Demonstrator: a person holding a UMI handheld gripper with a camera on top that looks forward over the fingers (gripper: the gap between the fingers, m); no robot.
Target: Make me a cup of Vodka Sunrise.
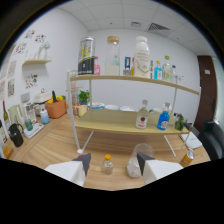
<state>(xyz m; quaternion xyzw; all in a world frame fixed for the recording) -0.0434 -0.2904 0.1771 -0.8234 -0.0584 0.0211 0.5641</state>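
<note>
Two fingers of the gripper [113, 163] stand spread, holding nothing, a small bottle [107, 165] between them and a clear cup [140, 152] at one o'clock. Beyond, a shelf [125, 121] carries a red-labelled bottle [142, 116]. A careless advance could topple the cup; shelf legs narrow the room ahead.

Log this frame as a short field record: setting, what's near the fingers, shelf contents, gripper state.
setting: wooden table with a two-tier shelf rack
between fingers: small orange-capped bottle, untouched
by one fingertip: clear glass cup
lower shelf: red-label bottle, blue bottle
upper shelf: tall bottles, labels unreadable
gripper: open, holding nothing
</note>
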